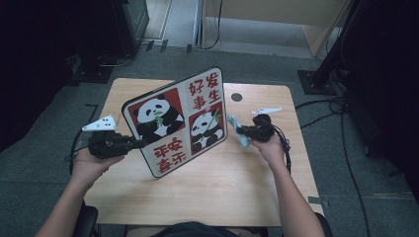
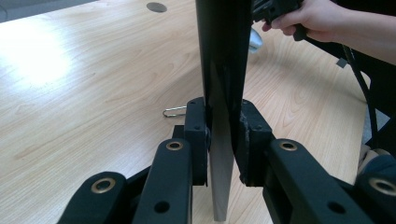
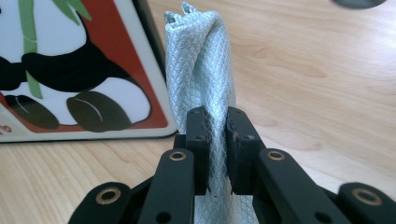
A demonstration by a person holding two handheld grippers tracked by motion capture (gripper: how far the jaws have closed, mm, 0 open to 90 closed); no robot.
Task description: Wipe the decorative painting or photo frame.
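A square panda board (image 1: pixel 178 121) with red panels and Chinese characters stands tilted above the wooden table (image 1: pixel 217 192). My left gripper (image 1: pixel 141 143) is shut on its left edge; in the left gripper view the board's thin edge (image 2: pixel 223 154) sits pinched between both pads. My right gripper (image 1: pixel 239 131) is shut on a pale blue-green cloth (image 1: pixel 236 129), just right of the board. In the right gripper view the folded cloth (image 3: pixel 201 70) rises from between the jaws, right beside the board's corner (image 3: pixel 84 79).
A round cable hole (image 1: pixel 236 97) lies at the table's far side. A small metal clip (image 2: pixel 174 112) rests on the tabletop behind the left jaws. Cables (image 1: pixel 326 116) run over the floor at the right, and dark equipment stands at both sides.
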